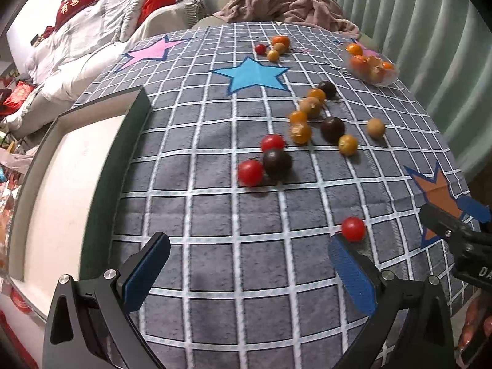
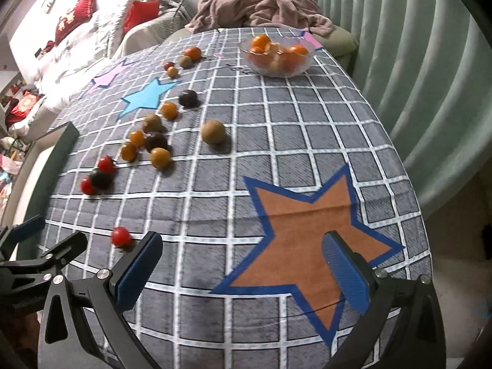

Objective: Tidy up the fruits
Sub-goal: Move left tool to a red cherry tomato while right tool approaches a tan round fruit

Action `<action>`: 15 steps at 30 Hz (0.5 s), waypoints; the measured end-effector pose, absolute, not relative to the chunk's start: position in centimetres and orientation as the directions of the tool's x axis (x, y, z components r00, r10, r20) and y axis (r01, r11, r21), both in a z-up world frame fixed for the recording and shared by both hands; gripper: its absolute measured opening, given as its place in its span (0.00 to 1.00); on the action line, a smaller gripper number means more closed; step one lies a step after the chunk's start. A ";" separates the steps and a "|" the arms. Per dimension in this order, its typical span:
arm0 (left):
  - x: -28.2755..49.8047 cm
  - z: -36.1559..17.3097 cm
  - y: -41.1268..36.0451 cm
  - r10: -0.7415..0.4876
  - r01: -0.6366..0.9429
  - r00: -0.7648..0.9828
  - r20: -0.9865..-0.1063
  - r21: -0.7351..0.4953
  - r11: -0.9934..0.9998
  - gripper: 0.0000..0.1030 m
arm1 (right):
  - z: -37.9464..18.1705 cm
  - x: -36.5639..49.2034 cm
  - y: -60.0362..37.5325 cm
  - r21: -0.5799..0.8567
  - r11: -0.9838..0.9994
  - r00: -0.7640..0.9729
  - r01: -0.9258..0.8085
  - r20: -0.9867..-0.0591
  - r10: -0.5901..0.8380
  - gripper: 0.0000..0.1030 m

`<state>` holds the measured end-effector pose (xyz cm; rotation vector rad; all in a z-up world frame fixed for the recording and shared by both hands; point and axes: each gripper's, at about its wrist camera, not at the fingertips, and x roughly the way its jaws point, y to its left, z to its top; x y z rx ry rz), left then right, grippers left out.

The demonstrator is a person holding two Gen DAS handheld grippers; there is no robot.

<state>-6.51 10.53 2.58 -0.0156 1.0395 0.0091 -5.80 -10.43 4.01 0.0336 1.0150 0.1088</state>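
Fruit is mostly still loose on the desk (image 1: 215,276). A clear bowl (image 2: 303,64) at the far right edge already holds a heap of orange fruits, so I judge the sorting begun but far from finished. At the left edge sits a white tray (image 1: 61,190) with a dark green rim, and as far as my left view shows, nothing lies in it yet; its near end is cut off, so I cannot be sure.

Left to gather: a scattered run of orange, tan and dark purple fruits (image 1: 332,128) through the middle of the checked cloth, a pair of red tomatoes (image 1: 250,172) touching a dark one nearer me, a small far cluster (image 1: 278,46) beyond the blue star, and one lone red tomato (image 1: 353,229).

My left claw (image 1: 249,276) is spread wide and holds nothing. That lone tomato lies just beyond the tip of its right finger, near but outside the gap between the pads. My right claw (image 2: 243,272) is also spread and bare, hovering over the orange star; the same tomato (image 2: 120,236) sits just outside its left finger. It looks the nearest pick for either claw.
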 end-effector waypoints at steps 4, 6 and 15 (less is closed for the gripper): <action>-6.7 2.7 11.3 0.004 -0.028 0.503 -0.865 -0.011 1.000 1.00 | 4.4 -5.6 -9.9 0.083 0.993 0.522 -0.085 -0.845 0.115 1.00; -6.7 2.8 11.6 0.005 -0.032 0.501 -0.865 -0.013 0.999 1.00 | 4.6 -5.5 -9.8 0.083 0.993 0.521 -0.090 -0.845 0.118 1.00; -6.4 2.8 12.8 0.010 -0.059 0.496 -0.868 -0.023 0.998 1.00 | 4.8 -5.4 -9.4 0.074 0.992 0.524 -0.099 -0.844 0.115 1.00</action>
